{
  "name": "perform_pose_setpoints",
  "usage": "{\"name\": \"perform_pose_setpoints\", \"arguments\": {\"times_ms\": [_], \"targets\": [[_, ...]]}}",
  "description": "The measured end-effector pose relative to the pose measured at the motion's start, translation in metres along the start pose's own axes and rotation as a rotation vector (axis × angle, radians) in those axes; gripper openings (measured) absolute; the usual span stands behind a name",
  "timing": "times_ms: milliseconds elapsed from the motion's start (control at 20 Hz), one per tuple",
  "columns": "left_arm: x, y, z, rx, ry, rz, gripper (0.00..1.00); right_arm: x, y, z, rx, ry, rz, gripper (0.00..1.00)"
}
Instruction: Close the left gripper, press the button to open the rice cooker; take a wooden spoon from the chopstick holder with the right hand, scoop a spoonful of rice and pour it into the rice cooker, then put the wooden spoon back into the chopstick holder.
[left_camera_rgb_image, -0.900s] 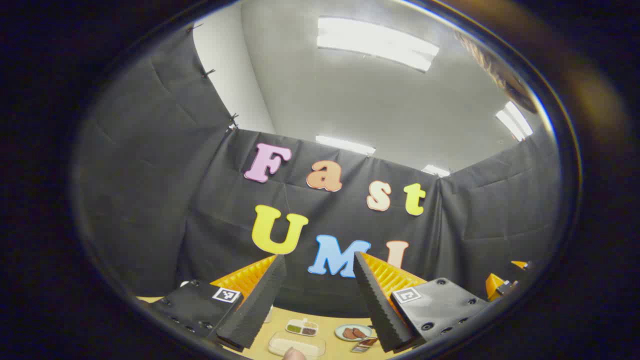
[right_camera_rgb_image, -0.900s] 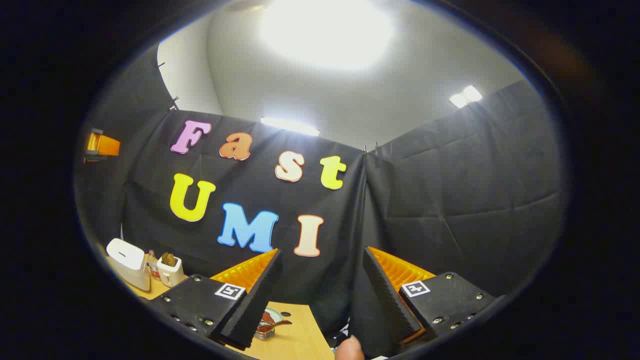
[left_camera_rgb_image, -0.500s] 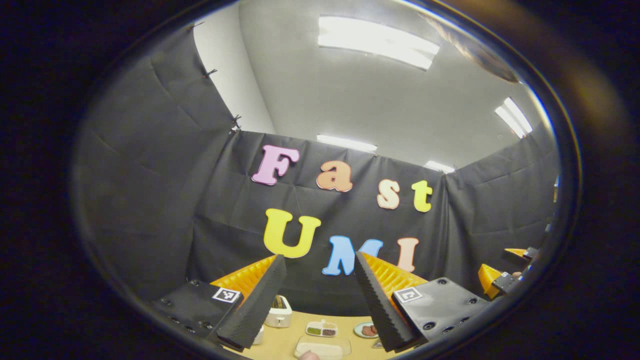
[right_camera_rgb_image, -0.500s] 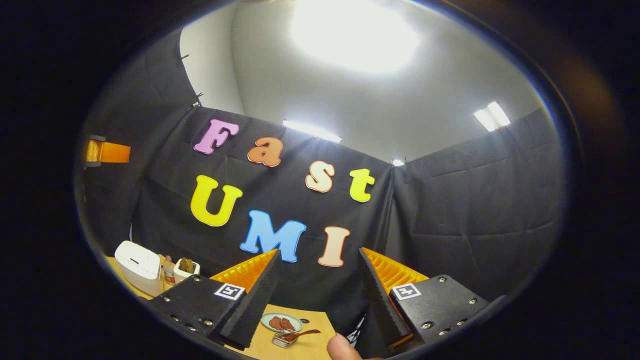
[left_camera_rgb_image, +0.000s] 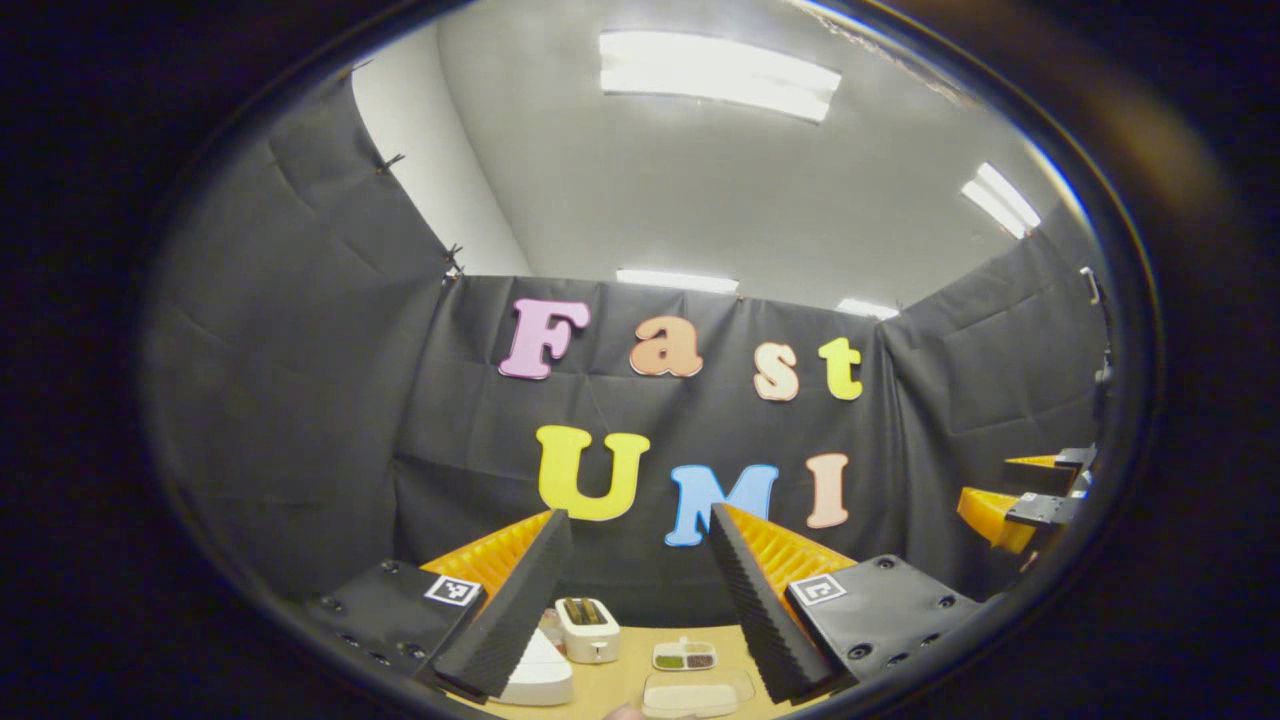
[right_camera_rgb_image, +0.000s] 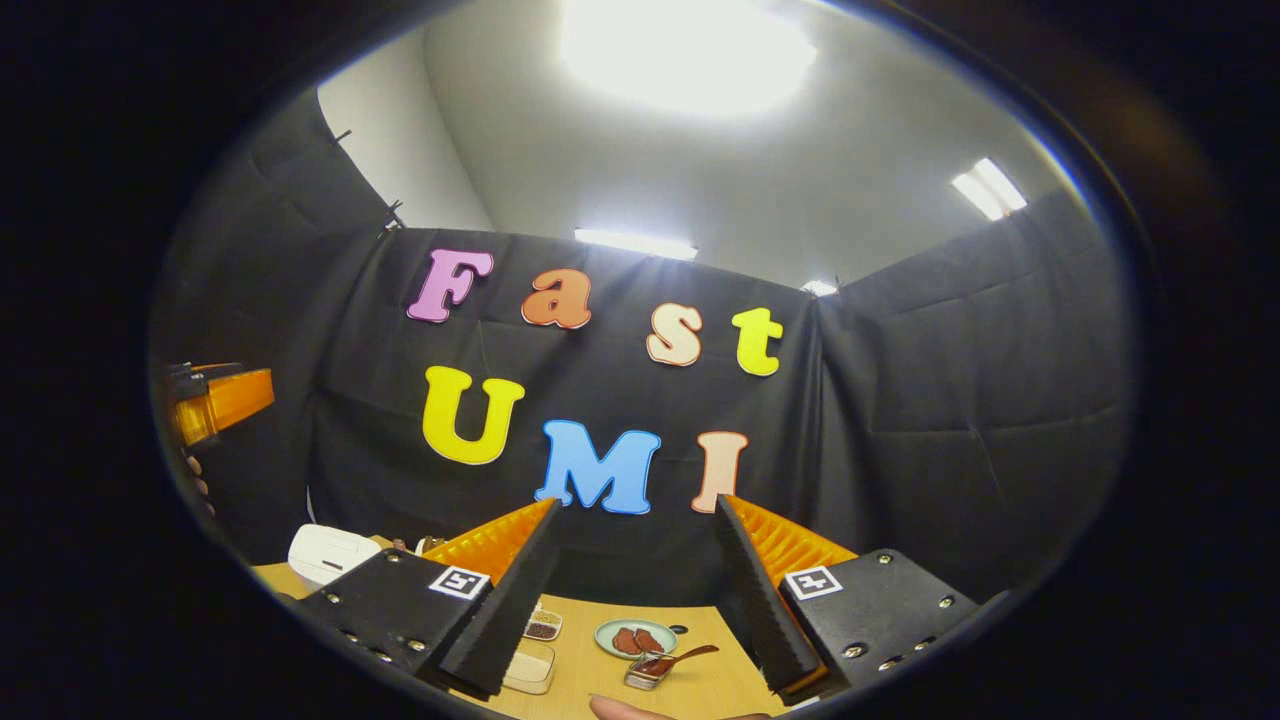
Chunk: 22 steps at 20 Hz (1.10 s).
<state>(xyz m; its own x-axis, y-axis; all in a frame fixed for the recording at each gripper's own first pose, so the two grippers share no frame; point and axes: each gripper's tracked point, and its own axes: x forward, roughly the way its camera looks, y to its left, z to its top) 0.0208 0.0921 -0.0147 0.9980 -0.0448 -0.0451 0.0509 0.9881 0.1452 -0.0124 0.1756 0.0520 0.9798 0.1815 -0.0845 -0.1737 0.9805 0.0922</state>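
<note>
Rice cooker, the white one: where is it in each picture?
Left gripper view: the rice cooker sits at the bottom, just left of the middle.
Right gripper view: it sits low on the left side.
Shared landmark: the clear box, to its right in both.

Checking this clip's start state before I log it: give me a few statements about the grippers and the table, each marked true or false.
1. The left gripper is open with nothing between its fingers. True.
2. The right gripper is shut on a wooden spoon. False: it is open and holds nothing.
3. The rice cooker has its lid raised. False: in the right gripper view the lid is down.
4. A small plate with brown pieces on it sits on the wooden table. True.
5. A white holder stands on the table ahead of the left gripper. True.
</note>
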Motion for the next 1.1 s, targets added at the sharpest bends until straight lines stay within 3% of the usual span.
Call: {"name": "perform_pose_setpoints", "arguments": {"times_ms": [50,100,300,450,650,900,1100], "targets": [[0.003,-0.003,-0.002,0.008,0.005,-0.009,0.92,0.000,-0.002,-0.001,0.007,0.006,-0.004,0.92],[0.005,-0.009,-0.004,0.015,0.008,-0.024,0.99,-0.001,-0.005,-0.002,0.010,0.009,-0.011,0.92],[0.013,-0.033,-0.014,0.002,0.033,-0.061,0.92,-0.001,-0.018,-0.002,0.053,0.027,-0.041,0.92],[0.024,-0.072,-0.010,0.018,0.028,-0.145,0.93,-0.005,-0.037,0.001,0.066,0.027,-0.088,0.92],[0.024,-0.112,-0.005,0.023,0.003,-0.241,0.92,-0.015,-0.046,0.005,-0.018,0.007,-0.128,0.92],[0.014,-0.128,-0.013,0.011,0.026,-0.292,0.97,-0.012,-0.036,0.002,0.033,0.044,-0.099,0.95],[0.014,-0.143,-0.015,-0.003,0.037,-0.320,0.95,-0.010,-0.038,0.004,0.029,0.056,-0.105,0.95]]}}
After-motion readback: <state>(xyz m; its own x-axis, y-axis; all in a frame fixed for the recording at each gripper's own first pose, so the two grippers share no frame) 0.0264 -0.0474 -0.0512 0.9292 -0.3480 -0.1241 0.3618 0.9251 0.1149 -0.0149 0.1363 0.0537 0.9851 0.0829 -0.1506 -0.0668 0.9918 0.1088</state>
